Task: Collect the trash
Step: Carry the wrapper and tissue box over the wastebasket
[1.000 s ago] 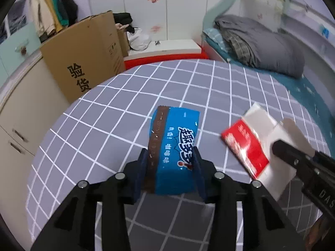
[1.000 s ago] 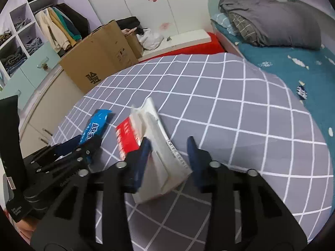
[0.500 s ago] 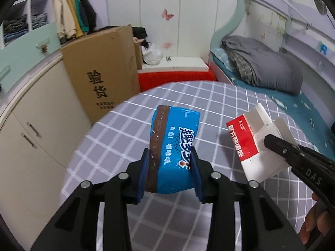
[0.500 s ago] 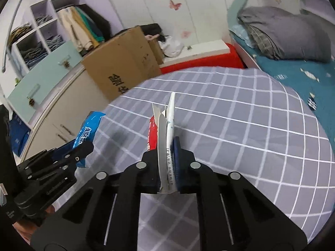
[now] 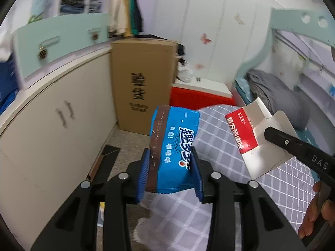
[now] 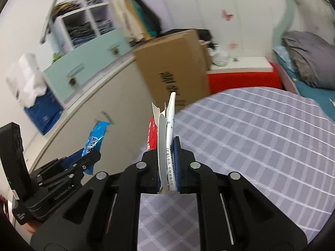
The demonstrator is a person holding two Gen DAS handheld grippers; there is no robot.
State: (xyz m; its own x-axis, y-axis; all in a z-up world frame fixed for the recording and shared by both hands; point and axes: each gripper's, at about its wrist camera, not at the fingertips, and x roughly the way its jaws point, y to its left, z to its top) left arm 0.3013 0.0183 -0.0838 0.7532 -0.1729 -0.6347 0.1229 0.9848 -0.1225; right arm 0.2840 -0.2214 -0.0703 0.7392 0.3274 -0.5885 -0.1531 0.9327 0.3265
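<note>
**A:** what's under me here?

**B:** From my feeds, a bed with a grey checked cover [image 6: 261, 146]; its edge hangs over the speckled floor [image 5: 125, 140]. On the floor: a tall cardboard box [image 5: 142, 79], a red platform [image 5: 201, 98], and a dark flat piece [image 5: 106, 161].

Right gripper [image 6: 166, 163] clamps a flattened carton [image 6: 164, 138] above the checked cloth [image 6: 251, 146].

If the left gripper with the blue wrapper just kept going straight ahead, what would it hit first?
Probably the cardboard box standing against the cabinet. The left gripper, shut on the blue wrapper, points past the bed's edge toward it, and nothing else shows in between. Depth is hard to judge in this fisheye view.
</note>
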